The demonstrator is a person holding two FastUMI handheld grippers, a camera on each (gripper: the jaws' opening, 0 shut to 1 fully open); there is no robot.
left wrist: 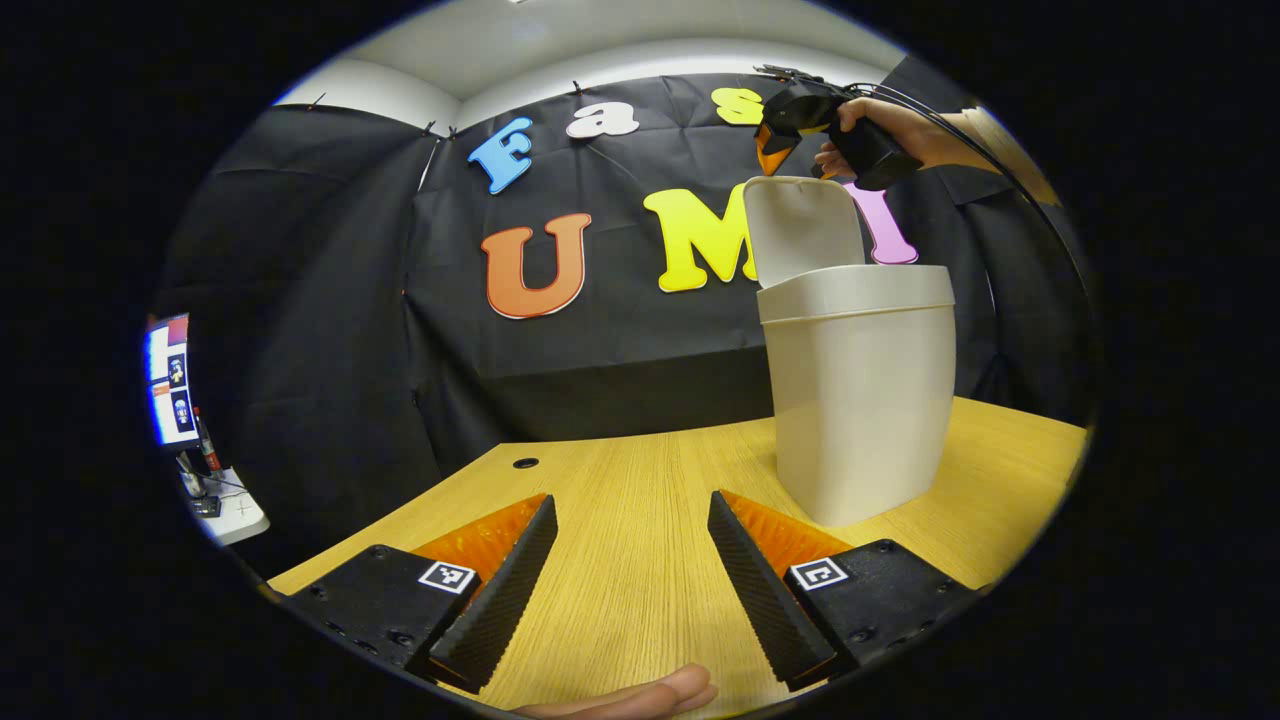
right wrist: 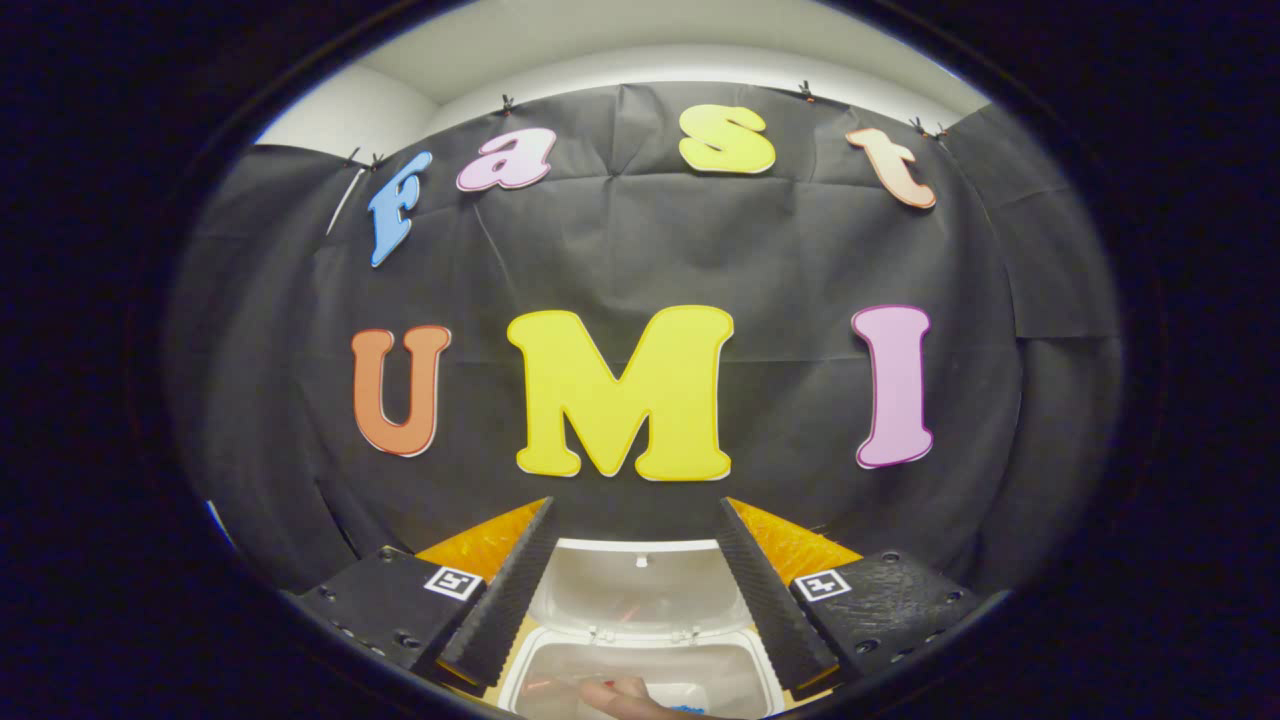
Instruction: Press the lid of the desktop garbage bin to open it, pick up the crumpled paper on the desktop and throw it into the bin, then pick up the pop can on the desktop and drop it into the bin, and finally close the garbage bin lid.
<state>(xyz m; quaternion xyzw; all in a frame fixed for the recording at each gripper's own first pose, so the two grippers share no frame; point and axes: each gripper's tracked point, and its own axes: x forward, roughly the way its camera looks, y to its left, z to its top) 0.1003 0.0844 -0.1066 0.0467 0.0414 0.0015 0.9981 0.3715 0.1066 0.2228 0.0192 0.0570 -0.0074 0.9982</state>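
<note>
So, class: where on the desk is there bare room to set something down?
Bare wood lies between the left gripper and the cable hole, left of the bin. Above the bin it is crowded: the right gripper hangs over the raised lid.

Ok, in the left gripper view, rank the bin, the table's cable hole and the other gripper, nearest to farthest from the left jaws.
1. Garbage bin: just ahead, to the right, lid up.
2. Cable hole: farther along the table, slightly left.
3. Right gripper: above the raised lid, farthest.
</note>
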